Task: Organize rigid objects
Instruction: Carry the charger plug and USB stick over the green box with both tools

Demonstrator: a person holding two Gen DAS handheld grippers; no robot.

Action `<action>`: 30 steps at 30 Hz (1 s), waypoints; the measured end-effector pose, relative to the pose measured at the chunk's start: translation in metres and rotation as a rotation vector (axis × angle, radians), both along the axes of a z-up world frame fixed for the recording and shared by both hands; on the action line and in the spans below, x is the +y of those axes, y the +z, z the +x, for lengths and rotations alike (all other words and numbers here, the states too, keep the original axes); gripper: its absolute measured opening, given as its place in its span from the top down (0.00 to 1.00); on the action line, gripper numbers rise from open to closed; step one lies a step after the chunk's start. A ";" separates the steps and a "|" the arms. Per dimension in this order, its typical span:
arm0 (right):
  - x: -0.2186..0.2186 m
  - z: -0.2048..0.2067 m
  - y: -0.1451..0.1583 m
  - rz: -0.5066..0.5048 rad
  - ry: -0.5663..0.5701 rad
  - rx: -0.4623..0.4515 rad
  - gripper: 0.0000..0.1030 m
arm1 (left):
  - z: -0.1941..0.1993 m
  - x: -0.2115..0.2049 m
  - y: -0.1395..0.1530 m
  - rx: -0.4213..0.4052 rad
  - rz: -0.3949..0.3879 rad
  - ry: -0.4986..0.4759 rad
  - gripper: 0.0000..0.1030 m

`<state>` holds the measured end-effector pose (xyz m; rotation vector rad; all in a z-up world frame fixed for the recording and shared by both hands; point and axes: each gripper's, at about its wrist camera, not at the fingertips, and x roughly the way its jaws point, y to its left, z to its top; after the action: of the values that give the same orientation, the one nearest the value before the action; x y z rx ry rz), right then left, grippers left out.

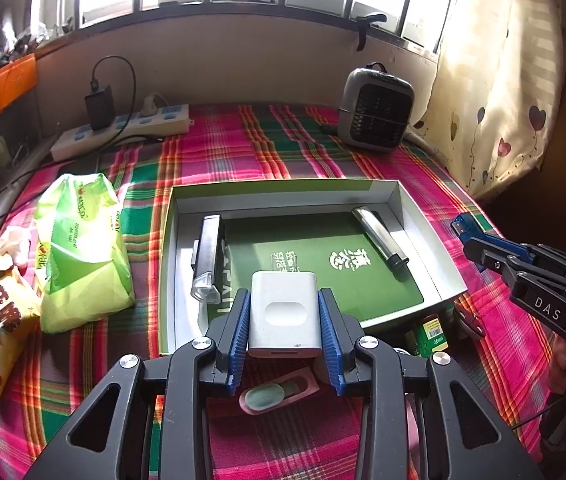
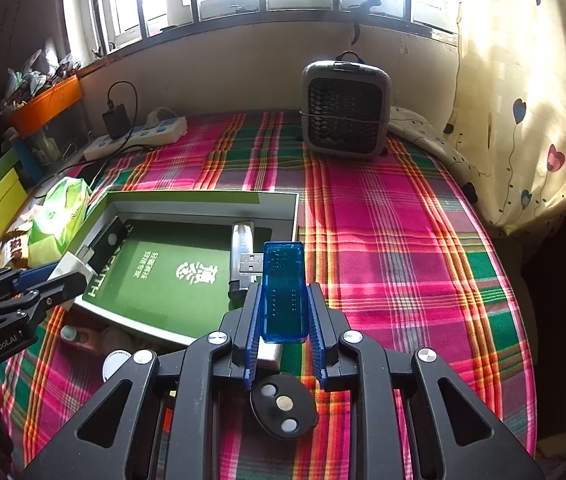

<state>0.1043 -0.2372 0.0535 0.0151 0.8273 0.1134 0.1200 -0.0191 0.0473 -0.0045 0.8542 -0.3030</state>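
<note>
Holding both loads level matters now: I should bring each over the box, lower till it nearly touches the floor, then release w/o knocking what's already inside.

Left wrist view: my left claw (image 1: 283, 322) is clenched on a white charger (image 1: 284, 312), pads on its two sides, hovering over the near wall of the open box (image 1: 415, 216). Inside lie a black light (image 1: 208, 256) by the left wall & a silver lighter (image 1: 379, 240) toward the right wall, both on the green book (image 1: 323, 272). Free spot looks like book's middle, straight ahead.

Right wrist view: my right claw (image 2: 285, 312) grips a blue USB stick (image 2: 284, 292) upright, plug pointing left. Box sits ahead-left, near corner close to the claw tips.
</note>
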 end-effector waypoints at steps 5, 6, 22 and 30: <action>0.006 0.013 -0.002 -0.007 0.008 0.008 0.78 | 0.016 -0.002 -0.004 0.011 -0.002 -0.003 0.69; 0.007 0.015 -0.003 -0.006 0.010 0.011 0.78 | 0.019 -0.003 -0.005 0.014 0.001 0.000 0.69; 0.019 0.049 -0.012 -0.023 0.025 0.034 0.78 | 0.060 -0.007 -0.020 0.048 0.017 0.000 0.69; 0.025 0.062 -0.017 -0.031 0.038 0.043 0.78 | 0.070 -0.009 -0.025 0.052 0.023 0.000 0.69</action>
<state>0.1658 -0.2122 0.0362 -0.0275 0.8723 0.1364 0.1904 -0.0284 0.0226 0.0090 0.9096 -0.2936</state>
